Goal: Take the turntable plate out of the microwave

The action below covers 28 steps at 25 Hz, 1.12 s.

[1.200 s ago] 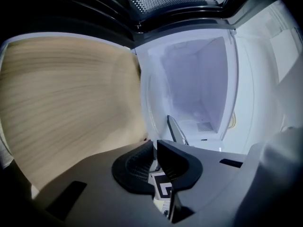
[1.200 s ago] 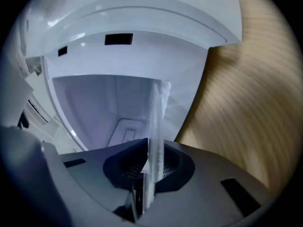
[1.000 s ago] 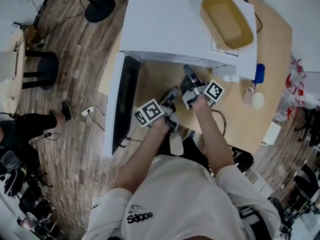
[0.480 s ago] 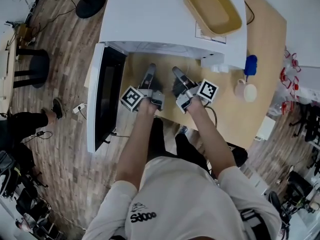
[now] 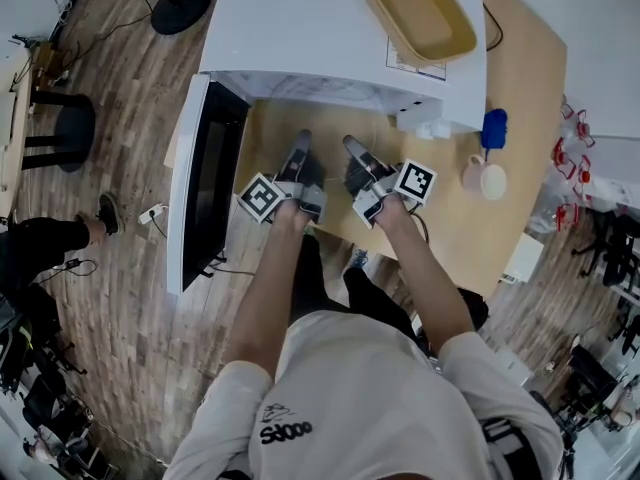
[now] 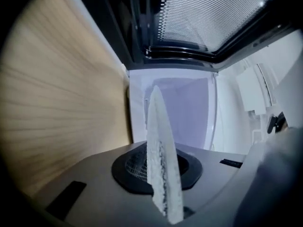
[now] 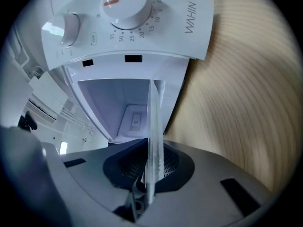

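Note:
The turntable plate point(image 6: 158, 141) is clear glass and shows edge-on in both gripper views; in the head view it hardly shows. My left gripper point(image 6: 163, 183) has just been closing and now pinches the plate's rim, in front of the white microwave's point(image 5: 330, 38) open cavity point(image 6: 180, 112). My right gripper point(image 7: 149, 174) is shut on the plate's point(image 7: 154, 122) other side, just below the panel with its dials point(image 7: 125, 1). From above, the left gripper point(image 5: 302, 148) and right gripper point(image 5: 352, 150) lie side by side over the wooden table point(image 5: 520, 78), both pointing at the cavity.
The microwave door point(image 5: 205, 183) hangs open on the left, past the table's edge. A yellow tray point(image 5: 420, 13) rests on the microwave. A pale mug point(image 5: 485, 180) and a blue object point(image 5: 493, 128) stand to the right. Wooden floor with cables and stools lies on the left.
The left gripper has swung left and straightened until it lies parallel to the right one. Both hands sit slightly further left in the view. Over the last half second little moves.

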Each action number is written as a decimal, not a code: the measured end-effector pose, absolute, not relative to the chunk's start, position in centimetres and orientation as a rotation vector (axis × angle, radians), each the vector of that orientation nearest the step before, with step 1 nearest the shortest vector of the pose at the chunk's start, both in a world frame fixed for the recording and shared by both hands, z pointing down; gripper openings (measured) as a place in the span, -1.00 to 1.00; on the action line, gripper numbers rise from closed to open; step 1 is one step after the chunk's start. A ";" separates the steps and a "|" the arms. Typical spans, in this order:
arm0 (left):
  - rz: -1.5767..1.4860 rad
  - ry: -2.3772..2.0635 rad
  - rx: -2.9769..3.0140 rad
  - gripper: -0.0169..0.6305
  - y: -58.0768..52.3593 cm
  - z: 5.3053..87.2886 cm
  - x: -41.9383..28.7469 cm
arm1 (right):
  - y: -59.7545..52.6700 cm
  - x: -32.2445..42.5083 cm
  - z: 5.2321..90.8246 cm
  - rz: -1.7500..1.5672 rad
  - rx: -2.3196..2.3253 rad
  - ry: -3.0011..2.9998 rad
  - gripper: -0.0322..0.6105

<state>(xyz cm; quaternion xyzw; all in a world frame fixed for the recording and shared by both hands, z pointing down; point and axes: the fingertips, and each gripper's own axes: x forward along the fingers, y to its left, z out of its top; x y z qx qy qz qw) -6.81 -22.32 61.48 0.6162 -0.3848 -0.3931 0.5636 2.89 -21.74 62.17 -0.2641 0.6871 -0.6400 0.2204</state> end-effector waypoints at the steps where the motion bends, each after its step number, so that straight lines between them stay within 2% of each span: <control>1: -0.920 -0.908 1.469 -0.82 -22.1 61.1 -6.7 | -21.4 3.0 61.8 -1.765 -0.714 1.904 -0.82; 16: -0.958 -0.874 1.583 -0.82 -13.6 54.7 -4.6 | -12.8 4.7 55.5 -1.627 -0.616 2.120 -0.81; 28: -1.034 -0.868 1.730 -0.82 -8.1 43.5 -1.9 | -7.7 7.4 44.6 -1.435 -0.527 2.216 -0.81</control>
